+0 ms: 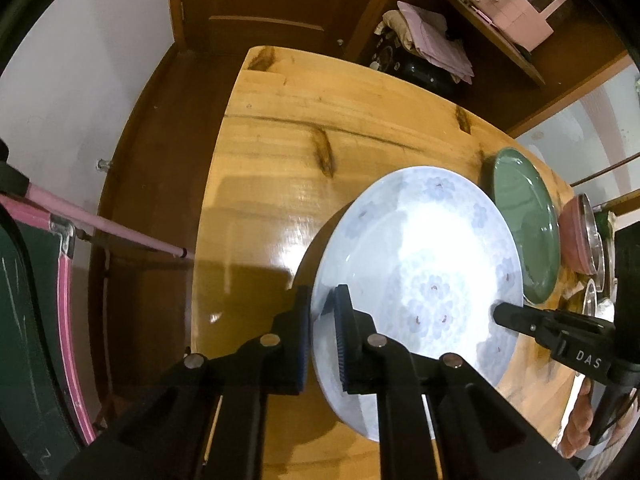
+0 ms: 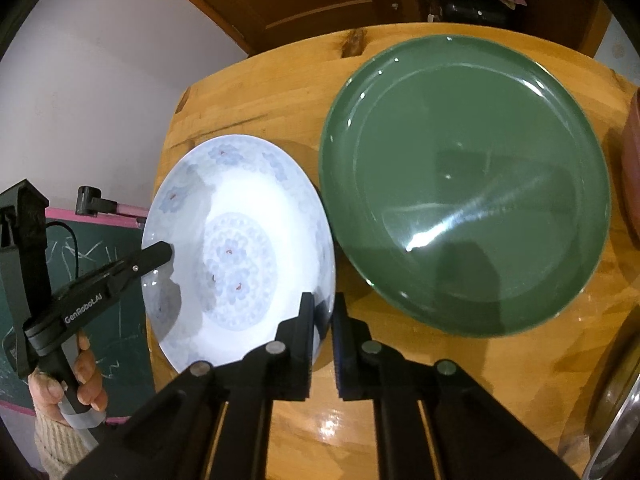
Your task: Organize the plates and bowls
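The floral plate (image 2: pixel 240 248) is held at two opposite points of its rim: the left gripper (image 1: pixel 322 332) has its jaws pinching the rim on the side away from the green plate (image 2: pixel 464 184), and the right gripper (image 2: pixel 322 328) has its jaws pinching the rim on the side nearest the green plate. The floral plate sits just beside the green plate, their rims very close, and it looks tilted and probably lifted off the bench (image 2: pixel 256 92), though whether its underside is clear of the wood cannot be told. The main risk, as I judge it, is a slip: both grips take only a narrow bite of glazed rim, so if one hand rises or turns faster than the other, the plate can twist out and drop onto the bench. A second risk is a knock against the green plate, since its rim lies right beside the right gripper's hold; swinging the floral plate toward it without enough height would clip glaze on glaze. Beyond the green plate, a reddish dish (image 1: pixel 576 236) and metal ware (image 1: pixel 594 240) crowd that end, leaving little room for error.
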A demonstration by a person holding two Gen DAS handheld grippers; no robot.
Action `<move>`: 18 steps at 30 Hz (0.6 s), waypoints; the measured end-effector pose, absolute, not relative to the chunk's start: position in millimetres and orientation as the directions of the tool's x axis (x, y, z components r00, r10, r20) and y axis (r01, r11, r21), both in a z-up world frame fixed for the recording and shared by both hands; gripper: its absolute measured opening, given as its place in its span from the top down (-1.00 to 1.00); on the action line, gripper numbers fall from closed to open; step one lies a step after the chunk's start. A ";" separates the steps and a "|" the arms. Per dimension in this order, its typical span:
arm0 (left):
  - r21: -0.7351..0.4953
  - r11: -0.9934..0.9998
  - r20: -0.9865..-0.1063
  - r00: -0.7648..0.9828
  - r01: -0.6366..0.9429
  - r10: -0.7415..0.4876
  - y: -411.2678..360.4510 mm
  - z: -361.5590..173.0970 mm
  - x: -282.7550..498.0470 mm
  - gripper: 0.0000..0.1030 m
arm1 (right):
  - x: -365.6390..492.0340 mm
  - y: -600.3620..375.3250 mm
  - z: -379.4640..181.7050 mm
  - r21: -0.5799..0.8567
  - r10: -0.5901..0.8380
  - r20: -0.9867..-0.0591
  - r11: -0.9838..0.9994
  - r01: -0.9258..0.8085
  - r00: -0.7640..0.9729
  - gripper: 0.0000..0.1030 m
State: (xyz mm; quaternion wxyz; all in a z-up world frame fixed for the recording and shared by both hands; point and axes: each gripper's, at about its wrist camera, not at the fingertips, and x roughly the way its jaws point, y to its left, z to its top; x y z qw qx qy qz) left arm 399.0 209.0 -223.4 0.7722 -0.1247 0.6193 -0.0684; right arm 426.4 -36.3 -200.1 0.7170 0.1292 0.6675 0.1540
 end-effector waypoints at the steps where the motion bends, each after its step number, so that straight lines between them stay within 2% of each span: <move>1: -0.281 0.958 -0.939 0.222 -0.051 -0.263 209.0 -222.5 396.2 0.84 | 424.3 -36.8 -200.3 0.393 0.396 -0.917 0.918 -0.049 0.058 0.85; 18: -0.312 0.950 -0.926 0.236 -0.034 -0.296 175.8 -182.8 315.2 0.84 | 358.1 -71.5 -168.3 0.411 0.416 -0.907 0.908 -0.073 0.065 0.85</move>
